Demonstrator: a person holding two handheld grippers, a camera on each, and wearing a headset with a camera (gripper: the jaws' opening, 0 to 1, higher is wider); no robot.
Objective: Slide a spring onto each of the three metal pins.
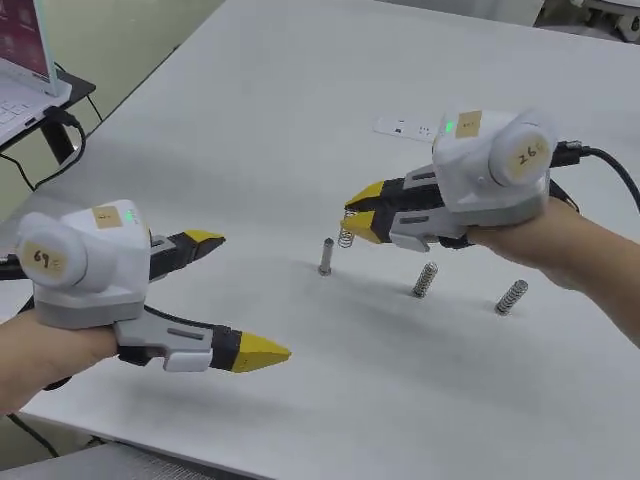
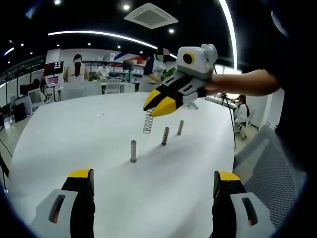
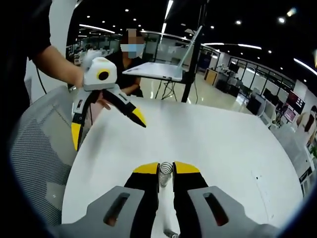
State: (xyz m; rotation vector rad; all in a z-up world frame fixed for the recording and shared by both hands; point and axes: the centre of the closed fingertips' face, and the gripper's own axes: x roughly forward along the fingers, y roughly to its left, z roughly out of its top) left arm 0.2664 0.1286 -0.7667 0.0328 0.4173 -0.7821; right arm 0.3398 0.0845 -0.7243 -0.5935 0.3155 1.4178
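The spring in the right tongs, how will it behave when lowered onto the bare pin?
The spring hangs from the right tongs by its top coils, so it's probably light and may sway. Its open coils look squashy; squeezing harder could bend it. Being round, it may roll if dropped.

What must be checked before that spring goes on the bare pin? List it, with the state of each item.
1. Right gripper shut on the spring: ok.
2. Bare pin upright and free: ok.
3. Spring lined up over the bare pin: not ok, it hangs off to one side.
4. Spring hanging roughly upright: ok, judged from the left gripper view.
5. Other two pins carry springs: ok.
6. Left gripper out of the way: ok, it is open and apart from the pins.
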